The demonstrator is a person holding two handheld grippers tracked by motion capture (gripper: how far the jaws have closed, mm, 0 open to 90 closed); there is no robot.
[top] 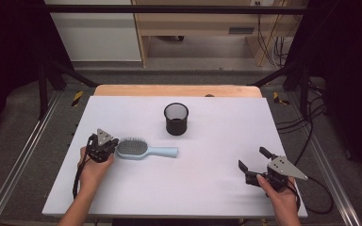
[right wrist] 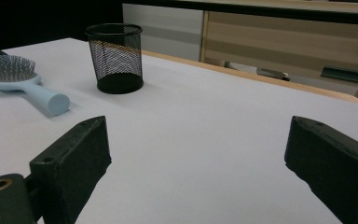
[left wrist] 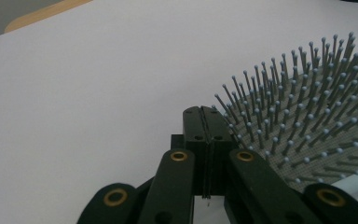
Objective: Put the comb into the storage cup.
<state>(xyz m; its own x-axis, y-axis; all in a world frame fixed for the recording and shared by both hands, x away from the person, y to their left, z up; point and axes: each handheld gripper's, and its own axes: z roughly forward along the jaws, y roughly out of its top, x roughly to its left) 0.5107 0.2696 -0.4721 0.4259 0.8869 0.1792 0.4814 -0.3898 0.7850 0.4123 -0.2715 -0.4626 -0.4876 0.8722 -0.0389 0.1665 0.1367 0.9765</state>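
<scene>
Jaws on the left gripper (top: 113, 144) pressed flat together with nothing between them, tips just beside the rounded bristle end of the light blue hairbrush (top: 146, 150); touching or not, can't tell from the high view. In the left gripper view the closed tips (left wrist: 206, 122) sit low over the white table (left wrist: 84, 93) with the hairbrush bristles (left wrist: 303, 107) right alongside, brush cut off by the right and bottom edges of that view. Left hand (top: 93, 170) comes in from the bottom left, forearm angled up and right, gripper pointing right toward the brush head. Brush lies flat, bristles up, handle pointing right, at left-centre of the table (top: 207, 188). Jaws on the right gripper (top: 251, 168) spread wide, holding nothing, tips aimed up-left across the table; right hand (top: 279, 194) enters at bottom right, wrist partly cut off by the frame edge. Right gripper view has the two open jaws at either lower corner over bare table, gripper (right wrist: 196, 154) well apart from the brush (right wrist: 23, 81), brush head clipped at the left edge. Black mesh cup (top: 176, 118) stands upright past the brush toward the far side, also seen at (right wrist: 115, 58); inside of cup hard to make out
</scene>
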